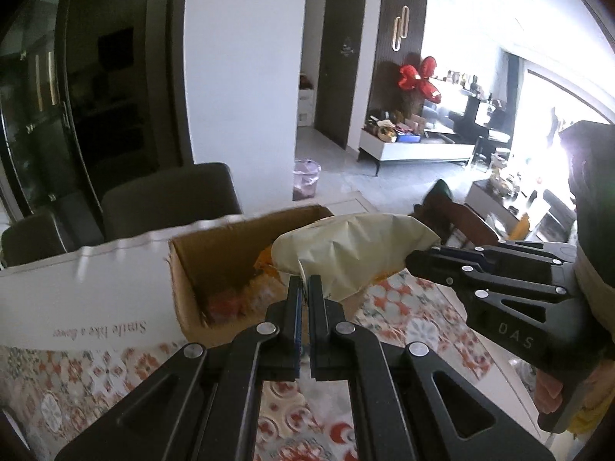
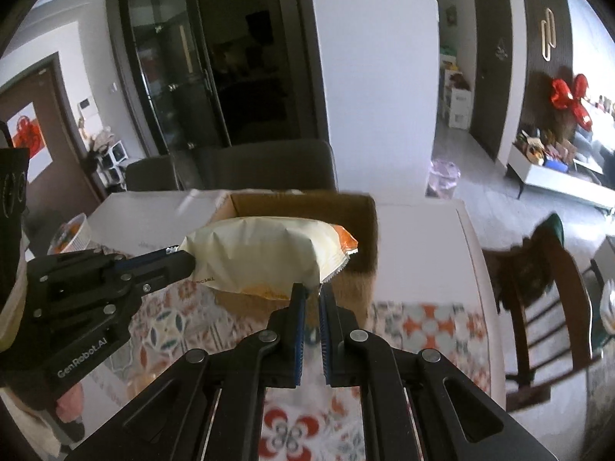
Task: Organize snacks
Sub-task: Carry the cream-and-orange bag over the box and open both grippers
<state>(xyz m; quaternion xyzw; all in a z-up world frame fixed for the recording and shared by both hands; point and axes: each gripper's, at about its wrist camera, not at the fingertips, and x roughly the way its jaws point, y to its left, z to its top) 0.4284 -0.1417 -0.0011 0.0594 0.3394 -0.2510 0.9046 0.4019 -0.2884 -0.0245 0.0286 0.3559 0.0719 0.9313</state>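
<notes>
A cream snack bag (image 1: 353, 249) with orange print hangs in the air over an open cardboard box (image 1: 215, 253). My left gripper (image 1: 305, 280) is shut on the bag's near left edge. My right gripper (image 1: 413, 259) comes in from the right and pinches the bag's other end. In the right wrist view the bag (image 2: 265, 253) is held above the box (image 2: 357, 211) by my right gripper (image 2: 312, 288) at its lower edge and my left gripper (image 2: 190, 261) at its left end. Several orange and red snack packs (image 1: 246, 296) lie inside the box.
The box stands on a table with a patterned cloth (image 1: 415, 319). A white box lid (image 1: 88, 288) with printed text stands left of it. Dark chairs (image 2: 269, 165) stand behind the table, a wooden chair (image 2: 546, 296) at its right. A snack cup (image 2: 71, 234) sits at the left.
</notes>
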